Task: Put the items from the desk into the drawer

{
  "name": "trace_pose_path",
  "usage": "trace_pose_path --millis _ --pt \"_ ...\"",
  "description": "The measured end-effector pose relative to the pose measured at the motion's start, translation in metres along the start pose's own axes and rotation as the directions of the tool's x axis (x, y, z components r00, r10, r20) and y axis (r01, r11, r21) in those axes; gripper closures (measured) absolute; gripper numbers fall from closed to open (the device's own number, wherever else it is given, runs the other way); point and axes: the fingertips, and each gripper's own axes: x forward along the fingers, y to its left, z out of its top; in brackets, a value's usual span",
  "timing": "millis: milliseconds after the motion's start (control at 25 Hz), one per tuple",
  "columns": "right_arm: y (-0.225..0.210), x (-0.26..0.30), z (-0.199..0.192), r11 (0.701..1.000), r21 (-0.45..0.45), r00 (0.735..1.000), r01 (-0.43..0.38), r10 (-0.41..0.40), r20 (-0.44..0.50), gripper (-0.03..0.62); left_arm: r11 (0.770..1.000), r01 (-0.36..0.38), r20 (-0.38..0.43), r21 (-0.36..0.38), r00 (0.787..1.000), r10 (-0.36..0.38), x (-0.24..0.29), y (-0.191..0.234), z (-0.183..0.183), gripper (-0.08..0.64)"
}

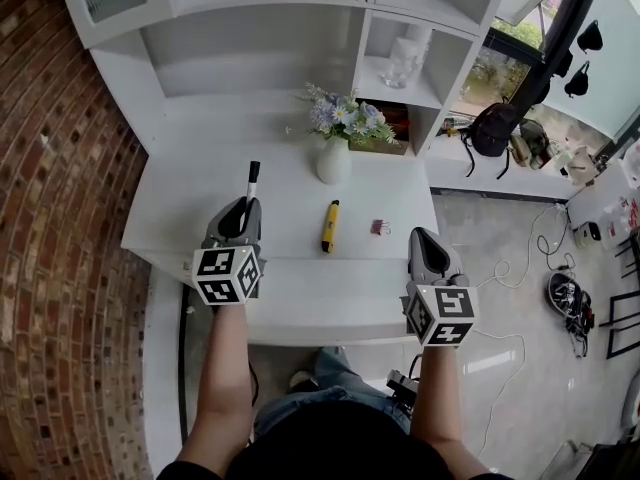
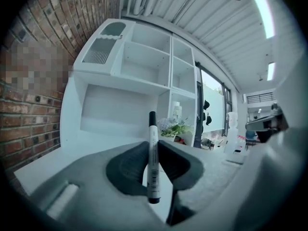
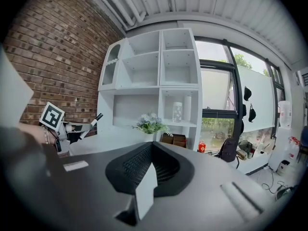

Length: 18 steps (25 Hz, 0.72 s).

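Note:
My left gripper [image 1: 243,208] is shut on a white marker with a black cap [image 1: 252,180], held above the left part of the white desk [image 1: 300,293]. In the left gripper view the marker [image 2: 152,162] stands upright between the pads, cap up. My right gripper [image 1: 425,238] hovers at the desk's front right with its jaws together and nothing in them [image 3: 150,146]. A yellow utility knife [image 1: 329,225] lies mid-desk. Small pink clips [image 1: 380,227] lie to its right. The right gripper view also shows the left gripper [image 3: 77,131] with the marker [image 3: 94,120]. No drawer shows.
A white vase of flowers [image 1: 334,158] stands at the back of the desk. White shelving [image 1: 260,38] rises behind it, with a brick wall [image 1: 60,218] on the left. A backpack [image 1: 493,128] and cables [image 1: 565,298] lie on the floor to the right.

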Motion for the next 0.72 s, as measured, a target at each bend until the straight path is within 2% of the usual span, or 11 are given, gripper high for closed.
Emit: trace_pose_path --millis 120,320,720 --pt "0.005 -0.01 -0.003 1.0 0.001 1.0 0.0 0.0 -0.001 0.583 1.0 0.016 0.014 0.017 1.0 -0.016 -0.014 -0.005 0.0 0.495" --pt "0.016 -0.022 -0.017 1.0 0.011 1.0 -0.014 0.015 -0.024 0.583 1.0 0.01 -0.008 0.019 1.0 -0.01 -0.035 -0.005 -0.017 0.495" --pt "0.043 -0.034 -0.064 0.998 0.047 0.993 -0.048 0.053 -0.109 0.583 0.999 0.033 -0.095 0.0 0.995 -0.033 -0.073 -0.008 -0.072 0.495"
